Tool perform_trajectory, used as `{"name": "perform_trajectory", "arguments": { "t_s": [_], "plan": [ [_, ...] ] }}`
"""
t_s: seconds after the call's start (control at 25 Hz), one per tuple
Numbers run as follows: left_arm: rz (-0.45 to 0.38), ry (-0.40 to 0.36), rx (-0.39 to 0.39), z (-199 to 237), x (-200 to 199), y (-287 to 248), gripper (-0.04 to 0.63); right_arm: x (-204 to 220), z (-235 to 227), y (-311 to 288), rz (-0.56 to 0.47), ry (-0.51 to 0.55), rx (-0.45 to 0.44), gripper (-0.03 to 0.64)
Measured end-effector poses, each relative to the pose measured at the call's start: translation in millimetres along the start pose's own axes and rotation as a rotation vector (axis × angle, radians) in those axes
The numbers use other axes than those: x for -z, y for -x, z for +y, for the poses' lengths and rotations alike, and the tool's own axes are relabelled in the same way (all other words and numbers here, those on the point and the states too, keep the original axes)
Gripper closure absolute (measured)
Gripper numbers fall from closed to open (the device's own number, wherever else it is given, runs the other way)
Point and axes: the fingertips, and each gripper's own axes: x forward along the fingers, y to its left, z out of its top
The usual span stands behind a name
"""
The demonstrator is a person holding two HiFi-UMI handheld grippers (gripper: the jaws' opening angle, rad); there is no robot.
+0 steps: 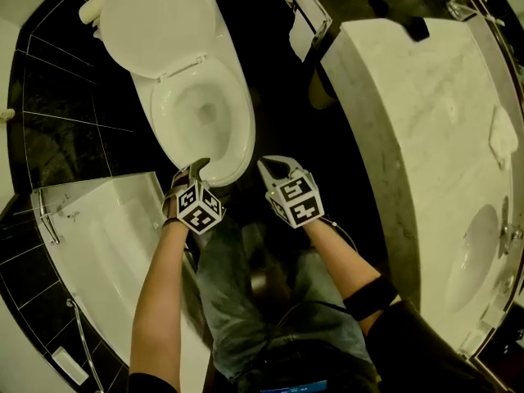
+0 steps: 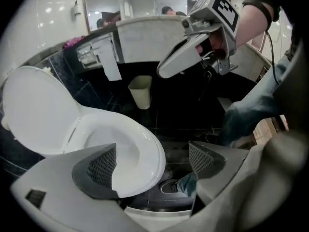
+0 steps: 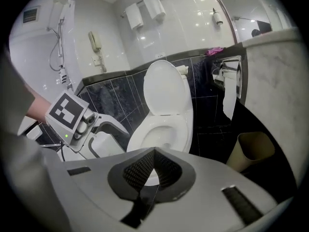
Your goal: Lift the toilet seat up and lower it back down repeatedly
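The toilet seat (image 1: 242, 133) looks like it is lying flat on the bowl. The lid (image 1: 155, 23) stands up behind it, against the dark wall. I think the white ring is the seat and not just the bowl edge, but it is a bit hard to be sure.

The left gripper (image 1: 195, 170) is right at the front edge of the seat. Its two jaws are spread wide. One pad sits over the front of the white ring, and the other pad is out over the dark floor. The pads are not squeezing anything.

The right gripper (image 1: 277, 170) is just beside it, a little off to the side of the bowl. Its jaws are pressed together and there is nothing between them. It is not touching the toilet.

Since the seat is down, I think this is the start of a lift. Next, the left gripper needs to close on the front edge of the seat, or get a jaw under it. Then it can swing the seat up toward the lid, slowly, so it does not bang.

A small bin (image 2: 140, 91) stands on the floor past the toilet. A white bathtub (image 1: 98, 244) is on the left and a marble counter (image 1: 409, 113) is on the right.
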Motion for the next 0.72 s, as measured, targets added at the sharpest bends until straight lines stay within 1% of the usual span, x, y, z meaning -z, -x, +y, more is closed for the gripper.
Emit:
{"name": "perform_trajectory", "arguments": {
  "t_s": [0.12, 0.2, 0.32, 0.44, 0.64, 0.72],
  "plan": [
    [0.056, -0.040, 0.094, 2.8, 18.2, -36.2, 0.130, 12.6, -4.7, -27.8, 0.008, -0.019, -0.005, 0.601],
    [0.087, -0.060, 0.138, 6.1, 28.9, -55.6, 0.130, 20.2, -7.5, -43.5, 0.013, -0.031, -0.010, 0.601],
    [0.121, -0.080, 0.180, 10.8, 44.2, -81.1, 0.130, 36.1, -14.7, -64.5, 0.019, -0.043, -0.008, 0.601],
    [0.141, -0.076, 0.213, 12.2, 55.7, -102.8, 0.130, 45.2, -18.4, -77.5, 0.028, -0.067, -0.010, 0.601],
    [0.184, -0.101, 0.247, 12.5, 72.4, -130.6, 0.132, 57.6, -25.9, -87.1, 0.033, -0.093, -0.005, 0.600],
    [0.204, -0.089, 0.273, 10.9, 80.3, -138.3, 0.137, 61.6, -28.2, -87.7, 0.034, -0.102, -0.004, 0.601]
  ]
}}
